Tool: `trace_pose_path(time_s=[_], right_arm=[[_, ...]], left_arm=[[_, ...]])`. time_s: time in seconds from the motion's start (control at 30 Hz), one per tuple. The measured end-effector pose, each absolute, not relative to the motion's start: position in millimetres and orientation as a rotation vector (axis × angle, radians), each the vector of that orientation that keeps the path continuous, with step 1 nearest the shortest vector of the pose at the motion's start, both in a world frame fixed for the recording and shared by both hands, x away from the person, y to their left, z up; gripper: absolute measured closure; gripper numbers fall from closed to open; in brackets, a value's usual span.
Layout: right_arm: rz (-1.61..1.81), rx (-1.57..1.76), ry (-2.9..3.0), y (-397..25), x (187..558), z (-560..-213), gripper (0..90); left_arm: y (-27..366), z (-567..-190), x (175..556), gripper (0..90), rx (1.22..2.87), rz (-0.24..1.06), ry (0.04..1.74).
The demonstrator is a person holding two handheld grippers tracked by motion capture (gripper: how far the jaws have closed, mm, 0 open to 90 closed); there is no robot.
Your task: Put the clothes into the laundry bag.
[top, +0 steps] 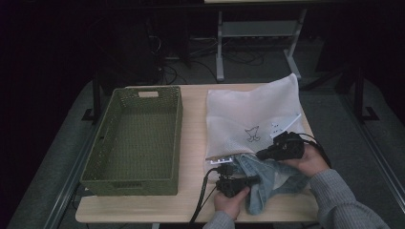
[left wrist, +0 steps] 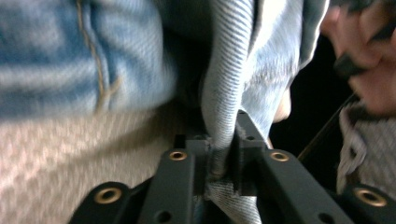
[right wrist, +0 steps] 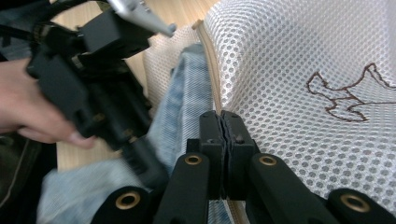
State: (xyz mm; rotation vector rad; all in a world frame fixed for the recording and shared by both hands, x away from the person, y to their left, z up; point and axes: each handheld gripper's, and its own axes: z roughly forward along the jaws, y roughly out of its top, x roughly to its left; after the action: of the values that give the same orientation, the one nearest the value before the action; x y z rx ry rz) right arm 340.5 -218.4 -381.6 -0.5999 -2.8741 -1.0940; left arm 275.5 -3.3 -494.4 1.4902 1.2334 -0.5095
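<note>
High view, left to right. At the left of the frame an empty green basket (top: 133, 138) stands on the worktop (top: 193, 143). Right of centre lies a white mesh laundry bag (top: 253, 117), its open mouth toward the bottom of the frame. A pair of blue jeans (top: 267, 179) spills from that mouth at lower centre, partly inside the bag and partly on the worktop.

The left tongs (top: 232, 185), at lower centre, are clenched on a fold of the jeans; the left gripper view shows a ridge of denim (left wrist: 224, 93) pinched between the two jaws. The right tongs (top: 264, 153), lower right of centre, are clenched at the bag's mouth; in the right gripper view (right wrist: 224, 128) the jaws meet on the zipper edge (right wrist: 212, 70) of the mesh, though how much fabric lies between them is hard to tell.

Likely risks: the left grip holds a single narrow fold, so a pull could let the denim slip free. If the right grip is thin, the bag mouth may slip loose and drag with the jeans. The mesh could also snag on the denim or the zipper.
</note>
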Motion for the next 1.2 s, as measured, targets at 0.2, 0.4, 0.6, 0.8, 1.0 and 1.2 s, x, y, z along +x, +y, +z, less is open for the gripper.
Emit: trace_pose_path(time_s=[0.2,0.4,0.6,0.8,1.0,1.2], right_arm=[[-1.153,-0.608,-2.860,-225,338,-372,87.6],[-1.099,-0.653,-2.874,-229,341,-383,82.9],[-1.080,-0.652,-2.882,-227,343,-390,85.9],[-1.059,-0.628,-2.908,-219,342,-389,86.8],[-1.100,-0.593,-2.911,-219,337,-378,87.5],[-1.201,-0.556,-2.876,-222,329,-359,88.0]], left_arm=[[3,-469,281,83.0,1.441,-0.445,1.174],[8,-481,273,75.6,1.497,-0.445,1.187],[17,-484,260,46.3,1.564,-0.452,1.195],[9,-488,270,66.4,1.509,-0.469,1.225],[5,-476,278,82.9,1.461,-0.415,1.204],[7,-462,287,83.2,1.397,-0.373,1.198]])
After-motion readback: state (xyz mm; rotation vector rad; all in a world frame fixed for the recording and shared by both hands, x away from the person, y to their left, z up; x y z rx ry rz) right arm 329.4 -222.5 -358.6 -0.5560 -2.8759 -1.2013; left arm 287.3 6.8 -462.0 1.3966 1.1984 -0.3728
